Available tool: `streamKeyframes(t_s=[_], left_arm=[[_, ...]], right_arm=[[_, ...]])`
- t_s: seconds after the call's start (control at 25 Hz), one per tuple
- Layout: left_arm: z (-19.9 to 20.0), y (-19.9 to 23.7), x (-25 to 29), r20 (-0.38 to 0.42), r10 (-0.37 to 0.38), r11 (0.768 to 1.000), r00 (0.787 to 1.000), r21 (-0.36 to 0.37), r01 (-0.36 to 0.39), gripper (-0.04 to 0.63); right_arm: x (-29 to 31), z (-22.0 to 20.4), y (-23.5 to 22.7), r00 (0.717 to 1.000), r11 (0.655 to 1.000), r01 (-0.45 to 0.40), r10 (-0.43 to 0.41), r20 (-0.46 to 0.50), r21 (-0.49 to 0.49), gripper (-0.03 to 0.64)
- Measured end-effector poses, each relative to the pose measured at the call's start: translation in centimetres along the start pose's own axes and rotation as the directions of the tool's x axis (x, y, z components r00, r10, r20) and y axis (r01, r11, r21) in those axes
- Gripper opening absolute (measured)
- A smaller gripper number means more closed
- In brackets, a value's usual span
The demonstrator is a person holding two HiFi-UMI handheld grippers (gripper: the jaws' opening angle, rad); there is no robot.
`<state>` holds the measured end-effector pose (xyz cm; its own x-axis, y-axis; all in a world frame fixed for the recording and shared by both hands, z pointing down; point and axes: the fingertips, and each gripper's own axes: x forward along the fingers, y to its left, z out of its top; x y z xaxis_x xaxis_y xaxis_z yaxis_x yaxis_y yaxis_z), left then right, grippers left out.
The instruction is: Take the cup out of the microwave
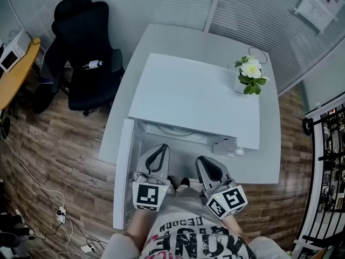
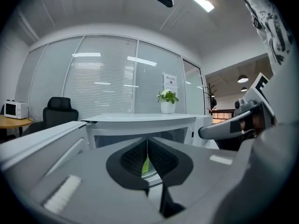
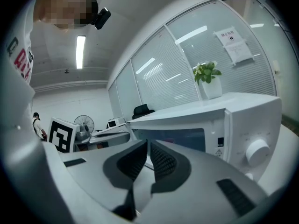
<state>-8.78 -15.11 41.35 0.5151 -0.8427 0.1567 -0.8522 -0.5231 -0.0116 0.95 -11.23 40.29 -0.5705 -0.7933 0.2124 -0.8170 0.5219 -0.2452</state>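
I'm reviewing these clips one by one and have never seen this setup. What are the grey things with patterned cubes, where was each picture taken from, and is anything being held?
There is no robot here. A person holds a two-jaw gripper in each hand, and the patterned cubes are part of those grippers. The head view comes from a camera on the person's head looking down, with the left gripper at its left and the right gripper at its right. The other two pictures come from a camera riding on each gripper, looking along its jaws. On the white table stands a white microwave with its door open and a potted plant on top. Both grippers sit before the opening, jaws together, holding nothing. No cup shows clearly in any view.
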Motion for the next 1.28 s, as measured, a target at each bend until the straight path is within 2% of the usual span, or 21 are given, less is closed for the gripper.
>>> streamKeyframes(t_s=[0.48, 1.08, 1.28], left_arm=[[-0.9, 0.2, 2.1, -0.045, 0.003, 0.998, 0.999, 0.062, 0.000, 0.015], [-1.8, 0.3, 2.4, -0.072, 0.001, 0.995, 0.997, 0.097, 0.006, 0.015], [-1.5, 0.4, 3.0, -0.081, -0.012, 0.989, 0.997, 0.145, 0.024, 0.015]], right_arm=[[-0.6, 0.5, -2.5, 1.000, 1.000, 0.019, -0.019, -0.009, 0.004, 0.031], [-0.2, 0.3, -3.5, 1.000, 0.999, 0.030, -0.030, -0.007, 0.017, 0.031], [-0.2, 0.1, -3.6, 1.000, 0.999, 0.026, -0.026, -0.014, 0.024, 0.031]])
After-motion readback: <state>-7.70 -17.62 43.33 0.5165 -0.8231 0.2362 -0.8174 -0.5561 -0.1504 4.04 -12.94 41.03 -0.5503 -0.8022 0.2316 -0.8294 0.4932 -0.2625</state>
